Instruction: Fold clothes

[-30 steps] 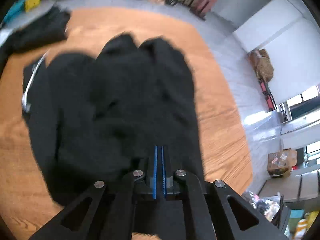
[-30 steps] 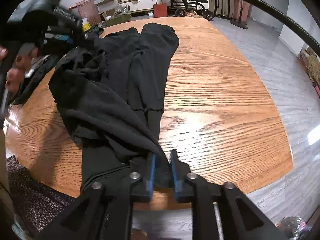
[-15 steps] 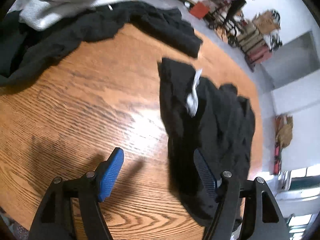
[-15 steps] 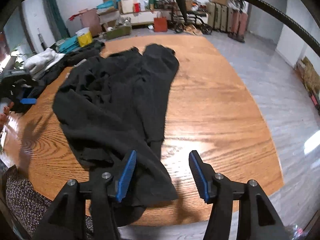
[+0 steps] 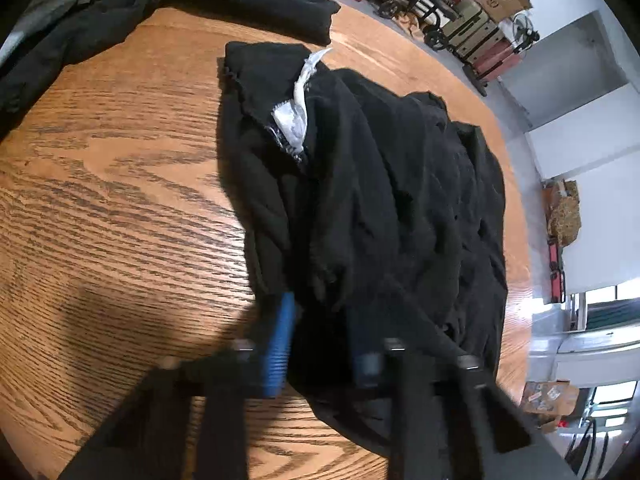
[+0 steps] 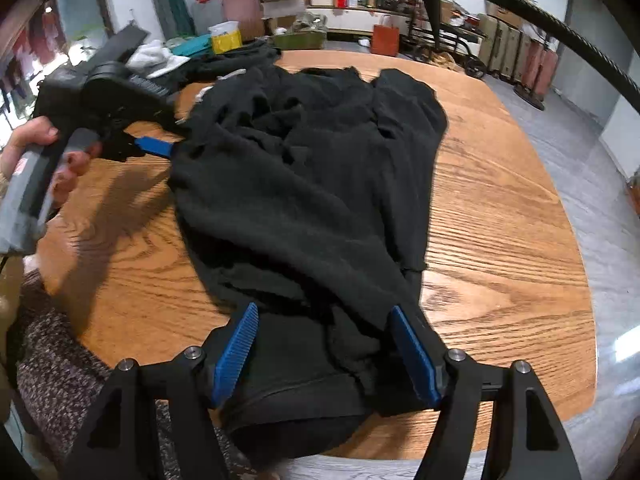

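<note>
A black garment lies rumpled on the round wooden table; its near end hangs over the table's front edge. In the left wrist view the same garment shows a white inner label. My right gripper is open, its blue pads on either side of the garment's near end. My left gripper has its jaws partly closed around a fold at the garment's left edge; it also shows in the right wrist view, held by a hand.
More dark clothes and a pale garment lie at the table's far left. Boxes, bags and suitcases line the room behind. The person's speckled lap is at the table's near edge.
Both grippers let go of the garment, which dropped onto the table. The left gripper has since moved right onto the garment's edge and narrowed. The right gripper has moved in over the near end.
</note>
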{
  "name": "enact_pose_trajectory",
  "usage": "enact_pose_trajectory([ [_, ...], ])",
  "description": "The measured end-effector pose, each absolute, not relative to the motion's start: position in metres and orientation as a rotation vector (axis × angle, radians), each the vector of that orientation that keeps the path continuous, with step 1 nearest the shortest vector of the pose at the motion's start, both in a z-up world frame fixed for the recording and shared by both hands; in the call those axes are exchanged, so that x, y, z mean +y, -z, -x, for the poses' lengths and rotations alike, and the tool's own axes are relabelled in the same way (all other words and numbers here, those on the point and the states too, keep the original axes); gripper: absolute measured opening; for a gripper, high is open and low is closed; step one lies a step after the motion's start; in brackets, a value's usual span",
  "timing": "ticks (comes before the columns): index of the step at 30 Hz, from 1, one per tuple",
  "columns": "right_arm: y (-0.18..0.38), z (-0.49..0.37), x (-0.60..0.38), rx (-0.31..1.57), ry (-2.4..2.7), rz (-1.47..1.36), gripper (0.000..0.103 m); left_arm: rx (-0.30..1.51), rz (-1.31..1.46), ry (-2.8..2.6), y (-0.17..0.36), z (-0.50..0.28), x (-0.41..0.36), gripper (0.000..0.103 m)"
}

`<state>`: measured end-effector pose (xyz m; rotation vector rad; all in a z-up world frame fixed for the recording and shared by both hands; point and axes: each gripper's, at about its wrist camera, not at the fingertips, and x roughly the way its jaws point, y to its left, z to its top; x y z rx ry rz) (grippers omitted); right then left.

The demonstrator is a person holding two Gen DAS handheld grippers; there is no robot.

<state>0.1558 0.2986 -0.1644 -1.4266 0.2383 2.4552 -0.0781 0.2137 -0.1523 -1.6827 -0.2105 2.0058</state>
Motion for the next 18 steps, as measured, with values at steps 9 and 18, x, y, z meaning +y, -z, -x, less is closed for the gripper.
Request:
enact_pose_trajectory([
  [9,0.136,-0.153,0.297,0.362,-2.495,1.413,0.011,-0.390,1.500,-2.151,0.103,0.100,0.155,0.004],
  [18,0.136,-0.122,0.222,0.290,-2.709,1.572,0.011,-0.474,1.378,-2.500,0.060,0.110,0.044,0.004],
])
